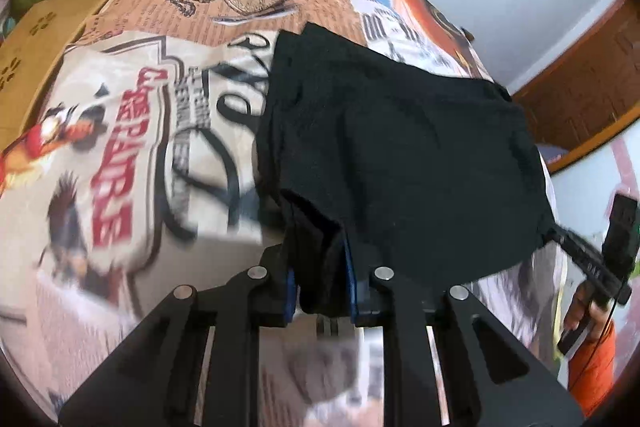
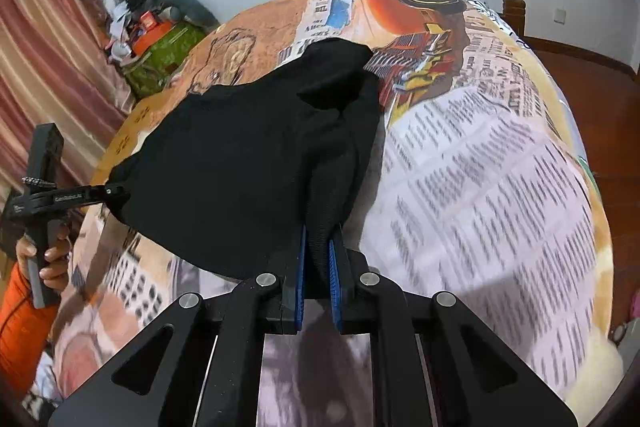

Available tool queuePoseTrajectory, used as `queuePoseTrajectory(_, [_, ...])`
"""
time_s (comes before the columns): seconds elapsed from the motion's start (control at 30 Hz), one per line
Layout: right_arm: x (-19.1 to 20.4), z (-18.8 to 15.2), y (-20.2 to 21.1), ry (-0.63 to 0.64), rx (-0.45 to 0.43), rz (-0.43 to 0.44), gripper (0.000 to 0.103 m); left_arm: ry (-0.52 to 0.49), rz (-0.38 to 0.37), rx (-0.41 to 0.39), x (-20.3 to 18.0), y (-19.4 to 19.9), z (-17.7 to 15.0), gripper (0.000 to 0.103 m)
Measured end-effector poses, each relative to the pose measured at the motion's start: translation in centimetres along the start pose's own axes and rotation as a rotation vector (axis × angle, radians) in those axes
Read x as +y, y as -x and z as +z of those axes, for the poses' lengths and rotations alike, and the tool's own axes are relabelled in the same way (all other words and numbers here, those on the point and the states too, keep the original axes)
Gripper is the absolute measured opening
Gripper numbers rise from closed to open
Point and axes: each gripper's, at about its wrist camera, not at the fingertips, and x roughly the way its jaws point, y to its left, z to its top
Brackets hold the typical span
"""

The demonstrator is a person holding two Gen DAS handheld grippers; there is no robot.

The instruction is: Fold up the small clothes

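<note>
We hold the black garment (image 1: 400, 155) clamped in both jaws, left gripper (image 1: 322, 283) and right gripper (image 2: 318, 279) each pinching a near corner; it extends away over the bed (image 2: 480, 167).

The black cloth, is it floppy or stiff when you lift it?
Probably floppy: the black cloth sags between the left claw and right claw. Likely light too, since thin pinches hold it. It bunches where gripped, so it seems soft.
</note>
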Motion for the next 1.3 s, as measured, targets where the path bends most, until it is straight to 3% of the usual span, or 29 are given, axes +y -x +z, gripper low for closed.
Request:
queuePoseTrajectory(0.13, [1.1, -2.1, 1.2, 0.054, 0.009, -0.031, 0.009, -0.053, 0.038, 0.021, -0.8, 1.7, -3.6, 0.019])
queuePoseTrajectory(0.33, [2.9, -4.0, 3.1, 0.166, -0.016, -0.112, 0.010, -0.181, 0.244, -0.055, -2.6, 4.4, -6.1, 0.029])
queuePoseTrajectory(0.4, [3.0, -3.7, 3.8, 0.164, -0.035, -0.112, 0.013, -0.200, 0.269, -0.074, -2.8, 5.2, -6.0, 0.032])
queuePoseTrajectory(0.43, [2.8, -3.3, 4.2, 0.153, -0.043, -0.101, 0.015, -0.208, 0.268, -0.081, -3.0, 5.6, -5.8, 0.031])
queuePoseTrajectory(0.5, [2.5, -2.4, 4.7, 0.126, -0.066, -0.085, 0.035, -0.214, 0.261, -0.106, -3.3, 6.3, -5.0, 0.032])
queuePoseTrajectory(0.57, [2.3, -1.3, 4.8, 0.105, -0.091, -0.075, 0.044, -0.220, 0.248, -0.127, -3.7, 6.6, -4.0, 0.032])
queuePoseTrajectory(0.7, [2.2, 0.3, 3.3, 0.080, -0.102, -0.045, 0.044, -0.215, 0.211, -0.129, -4.8, 5.6, -1.8, 0.035])
queuePoseTrajectory(0.93, [1.0, 2.4, -1.7, 0.003, -0.058, -0.014, 0.044, -0.195, 0.157, -0.033, -6.6, -1.0, 2.4, 0.035])
queuePoseTrajectory(0.97, [0.9, 2.7, -2.4, -0.007, -0.050, -0.004, 0.039, -0.193, 0.157, -0.030, -6.7, -1.6, 2.6, 0.035])
queuePoseTrajectory(1.0, [0.8, 2.8, -3.0, -0.009, -0.046, 0.004, 0.021, -0.191, 0.166, -0.034, -6.7, -2.2, 3.0, 0.035])
queuePoseTrajectory(1.03, [0.9, 3.0, -3.4, 0.001, -0.039, 0.010, 0.014, -0.186, 0.189, -0.044, -6.6, -2.9, 3.4, 0.035])
queuePoseTrajectory(1.13, [1.4, 3.2, -3.8, 0.059, -0.049, 0.001, 0.009, -0.149, 0.297, -0.077, -5.4, -4.5, 4.4, 0.035])
queuePoseTrajectory(1.3, [1.1, 3.3, -3.0, 0.143, -0.085, -0.054, 0.007, -0.083, 0.271, -0.091, -3.2, -5.3, 4.4, 0.029])
